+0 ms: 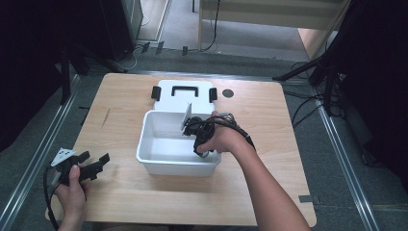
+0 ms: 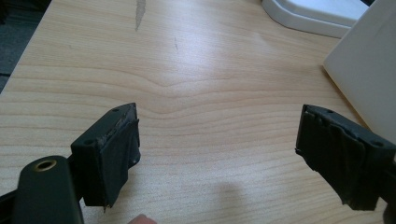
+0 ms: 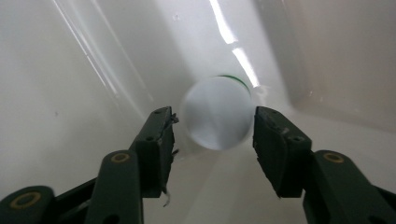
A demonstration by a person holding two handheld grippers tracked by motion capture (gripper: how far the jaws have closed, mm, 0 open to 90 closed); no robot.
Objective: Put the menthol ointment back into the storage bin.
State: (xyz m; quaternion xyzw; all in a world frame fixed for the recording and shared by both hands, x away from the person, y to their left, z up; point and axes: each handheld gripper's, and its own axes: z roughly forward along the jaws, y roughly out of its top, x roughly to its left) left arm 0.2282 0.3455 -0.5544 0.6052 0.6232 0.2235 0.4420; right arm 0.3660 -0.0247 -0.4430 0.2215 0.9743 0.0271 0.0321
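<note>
A white plastic bin (image 1: pixel 143 144) stands on the middle of the wooden table (image 1: pixel 269 144). My right gripper (image 1: pixel 204 152) reaches down into the bin's right end. In the right gripper view a round, pale object with a thin green rim (image 3: pixel 215 102) lies on the bin floor (image 3: pixel 70 70). It looks blurred, and my right gripper (image 3: pixel 213 128) is open with one jaw on each side of it, very close. My left gripper (image 1: pixel 96 157) rests near the table's front left corner. It stands wide open (image 2: pixel 217 140) over bare wood.
The bin's white lid (image 1: pixel 168 98), with a black handle and black side clips, lies flat behind the bin. A small dark round mark (image 1: pixel 228 93) sits on the table to the lid's right. The bin's outer wall (image 2: pixel 369 79) is to the right of my left gripper.
</note>
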